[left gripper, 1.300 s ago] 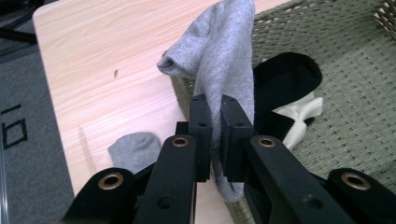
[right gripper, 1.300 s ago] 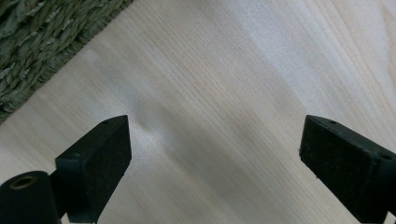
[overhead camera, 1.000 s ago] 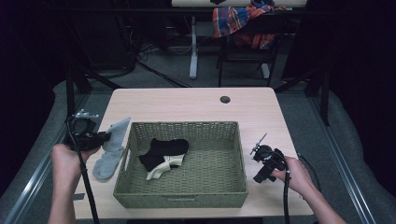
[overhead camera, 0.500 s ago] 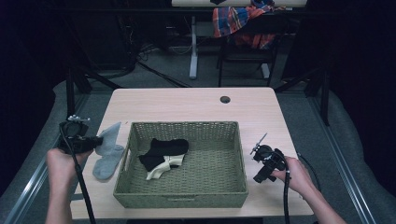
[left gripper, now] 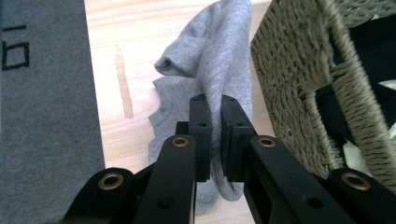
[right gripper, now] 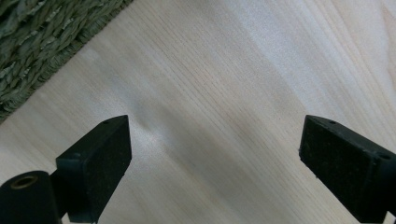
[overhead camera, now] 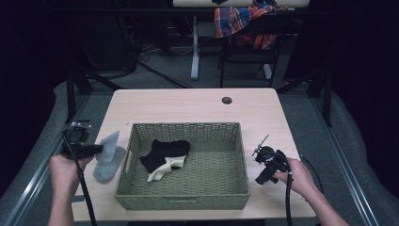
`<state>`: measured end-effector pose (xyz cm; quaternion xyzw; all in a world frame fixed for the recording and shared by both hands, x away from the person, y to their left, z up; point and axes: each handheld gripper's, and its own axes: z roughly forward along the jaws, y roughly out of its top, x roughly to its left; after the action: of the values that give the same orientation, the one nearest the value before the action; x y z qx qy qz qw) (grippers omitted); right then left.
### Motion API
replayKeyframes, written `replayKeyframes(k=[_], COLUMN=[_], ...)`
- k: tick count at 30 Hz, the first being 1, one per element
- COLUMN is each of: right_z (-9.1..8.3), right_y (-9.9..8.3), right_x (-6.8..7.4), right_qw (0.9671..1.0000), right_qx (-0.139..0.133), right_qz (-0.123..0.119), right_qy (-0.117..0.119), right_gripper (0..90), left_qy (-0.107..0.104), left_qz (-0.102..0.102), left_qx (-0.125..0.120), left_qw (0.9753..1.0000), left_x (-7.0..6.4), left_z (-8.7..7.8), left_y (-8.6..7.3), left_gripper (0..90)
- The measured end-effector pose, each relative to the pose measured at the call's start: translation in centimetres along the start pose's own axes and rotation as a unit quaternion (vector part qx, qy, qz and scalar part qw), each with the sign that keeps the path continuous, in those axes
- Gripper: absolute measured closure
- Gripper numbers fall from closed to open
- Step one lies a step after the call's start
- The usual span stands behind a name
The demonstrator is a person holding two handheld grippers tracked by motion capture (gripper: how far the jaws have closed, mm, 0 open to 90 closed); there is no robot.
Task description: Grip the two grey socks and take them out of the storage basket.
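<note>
High view above the table (overhead camera: 197,106), facing forward-down; both gripper views close, sharing its wicker basket (overhead camera: 183,200).

A pale wood table (overhead camera: 188,106) fills the middle of the high view, a dark round hole (overhead camera: 227,100) near its far edge at upper centre. A woven basket (overhead camera: 183,200) sits at lower centre. Just left of the basket, a grey sock (overhead camera: 109,160) lies partly on the wood, its upper part raised
</note>
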<state>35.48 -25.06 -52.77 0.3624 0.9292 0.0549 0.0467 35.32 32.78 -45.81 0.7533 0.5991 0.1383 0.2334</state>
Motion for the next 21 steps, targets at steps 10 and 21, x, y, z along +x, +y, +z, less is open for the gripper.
replayKeyframes(k=[10, 21], right_z=[0.0, 0.0], right_y=[0.0, 0.1], right_x=[0.0, 0.0], right_qw=[1.0, 1.0], right_qx=[0.0, 0.005], right_qz=[0.0, -0.004], right_qy=[0.0, 0.0], right_gripper=[8.9, 9.0], left_qy=[0.0, -0.005], left_qz=[-0.007, -0.015], left_qx=[0.03, 0.063], left_qw=[0.9995, 0.9979], left_x=[0.3, 0.9], left_z=[1.9, 3.5], left_y=[-0.5, -1.1], left_gripper=[85.3, 84.8])
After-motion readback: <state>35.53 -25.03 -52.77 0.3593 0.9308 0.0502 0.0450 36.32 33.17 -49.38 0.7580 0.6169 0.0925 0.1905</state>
